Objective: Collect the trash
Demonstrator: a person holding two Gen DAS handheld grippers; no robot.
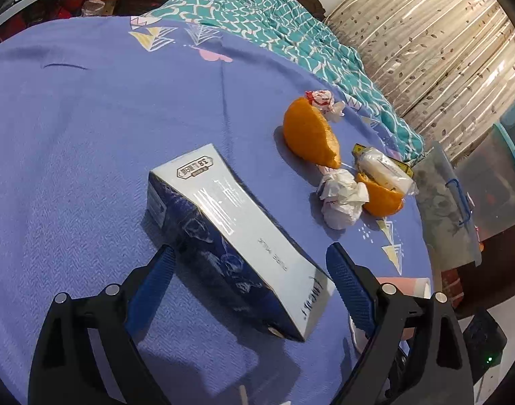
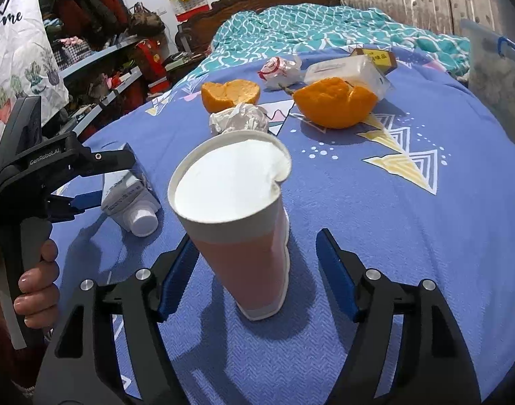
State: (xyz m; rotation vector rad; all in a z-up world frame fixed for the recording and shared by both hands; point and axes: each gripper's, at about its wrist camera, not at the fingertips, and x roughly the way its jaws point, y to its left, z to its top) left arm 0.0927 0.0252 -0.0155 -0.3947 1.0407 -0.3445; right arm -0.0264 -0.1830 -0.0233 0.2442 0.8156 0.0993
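Here your left gripper (image 1: 250, 263) gapes astride the milk carton (image 1: 233, 233), your right gripper (image 2: 257, 256) likewise around the paper cup (image 2: 237, 216) — each lined up to clamp, neither gripping.

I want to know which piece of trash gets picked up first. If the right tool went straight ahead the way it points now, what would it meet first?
Most likely the paper cup: it stands upright on the blue bedspread, between the open fingers of the right tool. The crumpled tissue lies farther on, behind the cup.
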